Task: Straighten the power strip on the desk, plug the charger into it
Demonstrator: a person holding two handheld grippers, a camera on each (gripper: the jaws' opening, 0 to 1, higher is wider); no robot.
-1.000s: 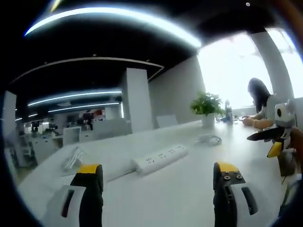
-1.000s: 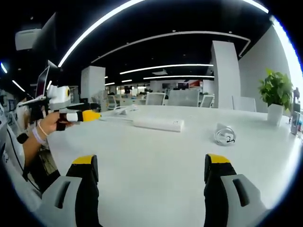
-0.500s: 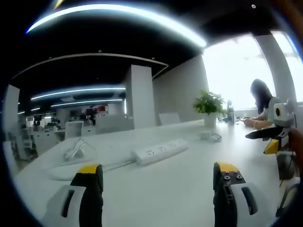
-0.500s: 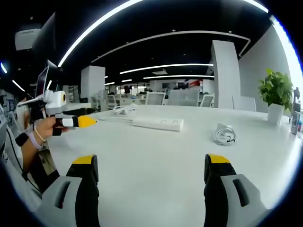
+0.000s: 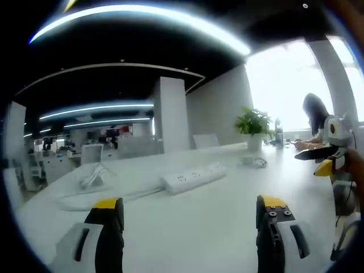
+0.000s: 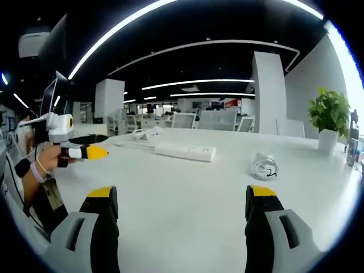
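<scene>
— Yellow-tipped jaws on both sides, what do we read from them?
— We see the left gripper spread wide with nothing between its jaws, above bare white counter. The right gripper is released the same way, holding nothing.
— And the power strip?
— We find the white power strip farther out on the counter, lying at a slant, its cord running off to the left. From the right gripper view it sits far and left of centre.
— The charger?
— We see the white charger with its coiled cable to the right of the strip, well apart from it; it shows small in the left gripper view.
— Anything beyond?
— A potted plant stands at the far right. More white cables lie far left.
</scene>
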